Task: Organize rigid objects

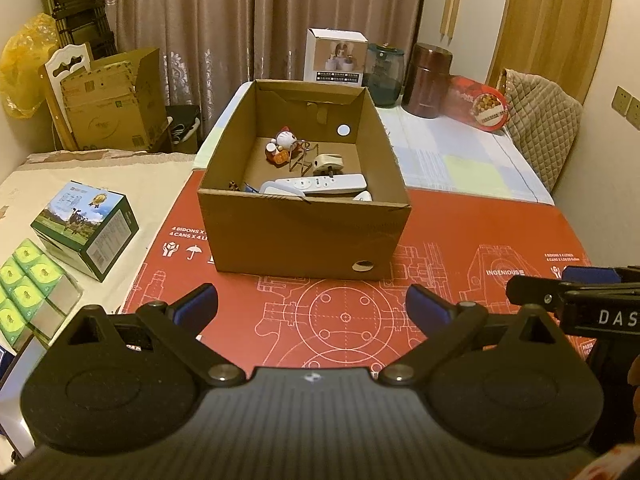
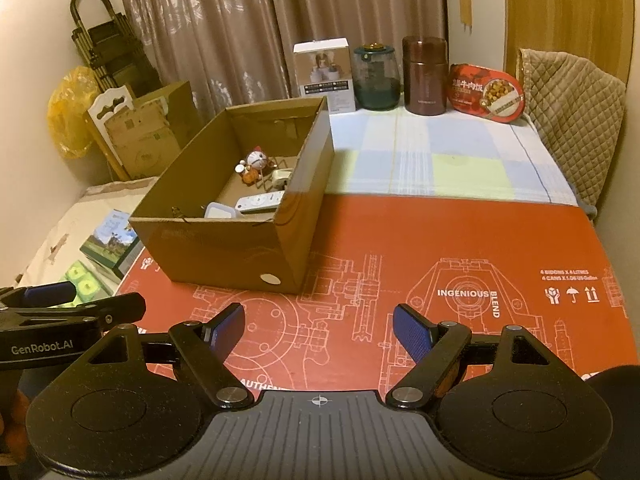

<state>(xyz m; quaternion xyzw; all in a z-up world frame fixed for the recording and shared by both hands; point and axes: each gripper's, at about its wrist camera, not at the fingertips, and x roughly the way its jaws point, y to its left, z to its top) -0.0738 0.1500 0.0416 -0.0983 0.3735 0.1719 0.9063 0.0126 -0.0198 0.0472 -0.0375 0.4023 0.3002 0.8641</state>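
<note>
left gripper [image 1: 312, 304] hangs with jaws spread wide and nothing between them, hovering over the red printed mat [image 1: 460, 240]; right gripper [image 2: 318, 326] same, jaws apart and empty, over the bare stretch of mat. both sit just short of the cardboard box [image 1: 304, 236], which looks like a rest pose, since no loose item remains on the mat near either. the task's things are already inside the box: white remote [image 1: 322, 183] lying flat near the front wall, cat figurine [image 1: 285, 142] upright toward the back, a pale plug-like piece [image 1: 328, 162] beside it, maybe an adapter, too small to be sure. box is open-topped so items drop in from above. left view looks straight into the box and shows the green packs [image 1: 28, 280] and printed carton [image 1: 86, 228] off the mat's left edge. right view takes the box at an angle, part of the floor hidden by its side wall, but shows the far jars [image 2: 424, 76] and red food tray [image 2: 486, 94] more clearly.
</note>
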